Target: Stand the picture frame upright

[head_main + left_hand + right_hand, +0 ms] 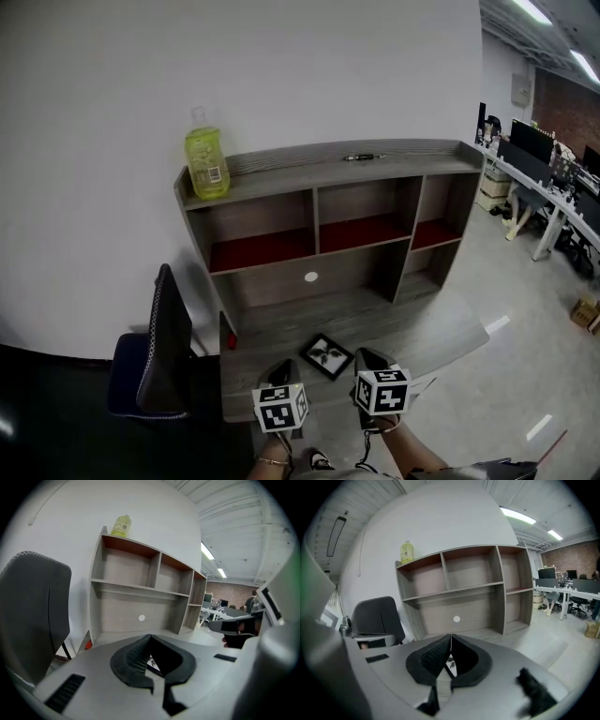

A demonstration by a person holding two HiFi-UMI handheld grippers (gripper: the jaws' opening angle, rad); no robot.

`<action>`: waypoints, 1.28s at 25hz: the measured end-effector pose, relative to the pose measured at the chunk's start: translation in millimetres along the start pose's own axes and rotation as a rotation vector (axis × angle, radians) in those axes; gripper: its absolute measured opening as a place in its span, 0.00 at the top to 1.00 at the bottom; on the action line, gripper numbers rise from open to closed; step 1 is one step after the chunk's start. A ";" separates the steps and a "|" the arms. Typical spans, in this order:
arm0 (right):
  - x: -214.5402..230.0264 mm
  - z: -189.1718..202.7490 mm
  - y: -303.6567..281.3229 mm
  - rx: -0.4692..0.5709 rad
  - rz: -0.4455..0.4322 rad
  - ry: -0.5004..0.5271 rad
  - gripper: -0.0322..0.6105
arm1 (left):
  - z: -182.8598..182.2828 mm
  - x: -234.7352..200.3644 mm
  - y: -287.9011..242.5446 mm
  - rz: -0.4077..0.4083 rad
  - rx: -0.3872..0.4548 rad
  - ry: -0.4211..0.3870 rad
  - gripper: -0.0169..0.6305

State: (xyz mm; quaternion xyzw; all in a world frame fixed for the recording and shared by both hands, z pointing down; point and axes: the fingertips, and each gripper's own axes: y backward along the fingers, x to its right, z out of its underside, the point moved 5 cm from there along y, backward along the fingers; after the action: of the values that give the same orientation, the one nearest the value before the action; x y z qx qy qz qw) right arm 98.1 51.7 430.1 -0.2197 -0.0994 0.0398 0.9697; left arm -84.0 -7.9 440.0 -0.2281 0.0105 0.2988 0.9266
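The picture frame (pixel 327 355), black-edged with a dark plant print on white, lies flat on the grey desk (pixel 441 328) near its front edge. My left gripper (pixel 278 367) hovers just left of the frame, and my right gripper (pixel 368 356) just right of it, both close to the desk's front. In the left gripper view the jaws of the left gripper (pixel 150 638) meet at their tips, and a sliver of the frame (pixel 153 663) shows below them. The right gripper (pixel 451 637) is likewise shut and empty, with the frame (pixel 450 664) glimpsed beneath.
A hutch with open compartments (pixel 328 220) stands at the back of the desk. On its top are a yellow-green bottle (pixel 207 164) and a pen (pixel 361 157). A dark office chair (pixel 155 361) stands left of the desk. A small red object (pixel 231 341) sits at the desk's left edge.
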 end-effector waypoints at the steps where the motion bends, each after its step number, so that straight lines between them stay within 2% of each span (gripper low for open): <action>1: -0.4 -6.6 -8.5 0.004 -0.003 0.005 0.90 | -5.6 -3.9 -7.1 -0.001 0.005 0.001 0.96; 7: -3.5 -35.5 -58.0 0.012 -0.021 0.028 0.90 | -31.9 -27.2 -45.7 -0.013 0.026 0.007 0.96; 14: -3.9 -52.7 -103.2 -0.010 -0.031 0.050 0.90 | -46.7 -50.2 -83.1 -0.025 0.021 0.032 0.96; 26: 5.2 -38.1 -138.7 -0.101 -0.046 0.038 0.90 | -28.4 -64.2 -109.9 -0.046 -0.065 0.064 0.96; 32: 5.7 -52.4 -155.4 -0.108 -0.089 0.060 0.90 | -33.9 -65.0 -116.3 -0.082 -0.071 0.076 0.96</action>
State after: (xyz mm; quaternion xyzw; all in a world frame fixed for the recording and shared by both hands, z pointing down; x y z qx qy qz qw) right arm 119.8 -109.4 452.3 -0.2683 -0.0819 -0.0157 0.9597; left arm -68.5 -141.5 468.2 -0.2723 0.0255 0.2519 0.9283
